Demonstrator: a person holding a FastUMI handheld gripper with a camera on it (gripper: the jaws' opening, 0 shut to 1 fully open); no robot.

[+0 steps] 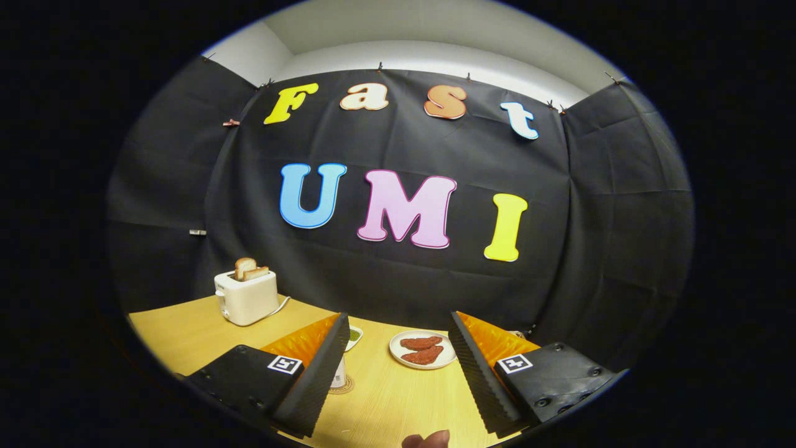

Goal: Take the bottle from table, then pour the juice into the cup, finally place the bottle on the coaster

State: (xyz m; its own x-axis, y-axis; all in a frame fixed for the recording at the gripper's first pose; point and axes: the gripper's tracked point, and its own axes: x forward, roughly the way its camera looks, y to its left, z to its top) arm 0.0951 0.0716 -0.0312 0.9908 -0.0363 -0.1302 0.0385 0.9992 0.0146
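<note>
Jaws spread, toaster [247,297] beyond

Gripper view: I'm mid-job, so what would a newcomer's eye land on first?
The open claw, its two dark ribbed fingers spread wide with nothing between them. Beyond them on the wooden table, a white plate of reddish-brown food lies between the tips; farther off, past the left finger, stands a white toaster with bread slices up.

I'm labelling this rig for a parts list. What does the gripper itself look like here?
The gripper has two black wedge-shaped jaws with ribbed inner faces and orange outer sides. Each sits on a black mount with small screws and carries a square black-and-white marker tag. The jaws stand wide apart above the wooden table, holding nothing.
</note>
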